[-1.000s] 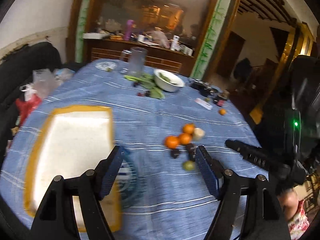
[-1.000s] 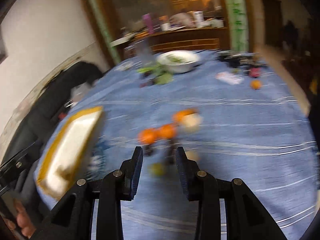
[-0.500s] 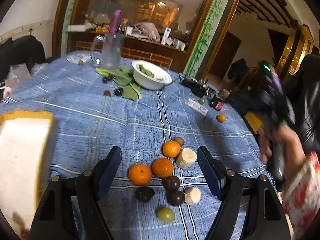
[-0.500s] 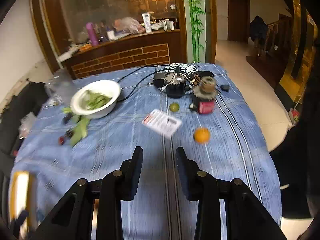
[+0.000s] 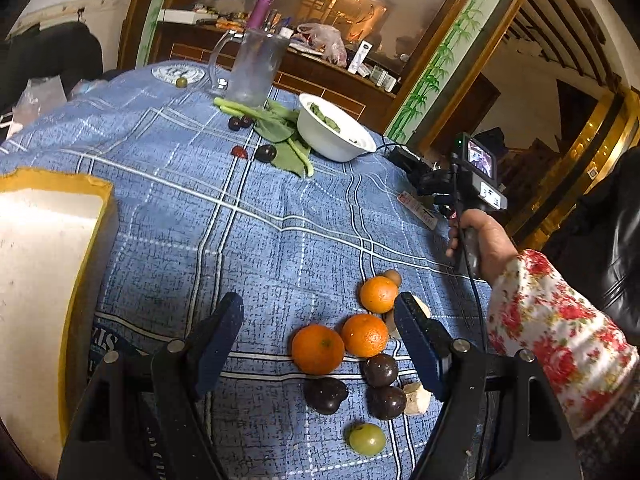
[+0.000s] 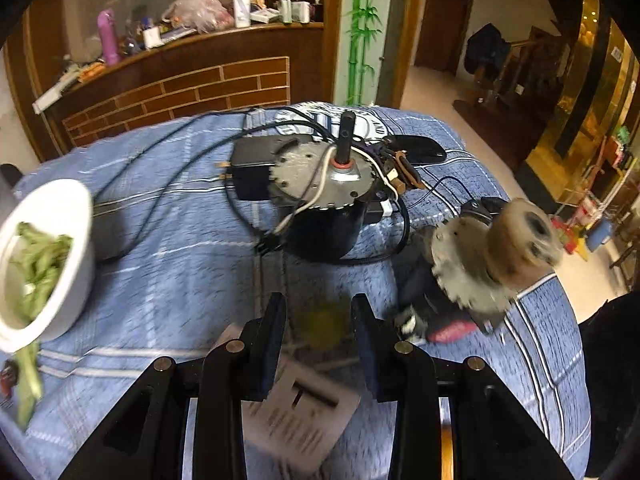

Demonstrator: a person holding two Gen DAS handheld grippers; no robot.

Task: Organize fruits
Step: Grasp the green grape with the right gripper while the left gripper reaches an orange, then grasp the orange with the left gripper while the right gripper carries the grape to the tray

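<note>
Three oranges (image 5: 318,348) lie on the blue cloth with dark plums (image 5: 325,394), a green fruit (image 5: 367,439) and pale chunks (image 5: 416,400). My left gripper (image 5: 318,304) hangs open and wide just above this cluster, touching none of it. Across the table, my right gripper (image 6: 318,308) stands narrowly open. A blurred small green fruit (image 6: 322,326) lies on the cloth between its fingertips, and I see no pad pressing on it. A hand in a floral sleeve (image 5: 486,248) holds that gripper.
A white tray with a yellow rim (image 5: 86,240) lies at the left. A white bowl of greens (image 5: 334,148), a glass mug (image 5: 256,68) and leaves stand further back. Two motors (image 6: 320,184) with cables, a printed card (image 6: 296,412) and the table edge crowd the right gripper.
My left gripper moved right from over the tray to the fruit cluster and sank lower. My right gripper swung away from that cluster to the small green fruit by the motors.
</note>
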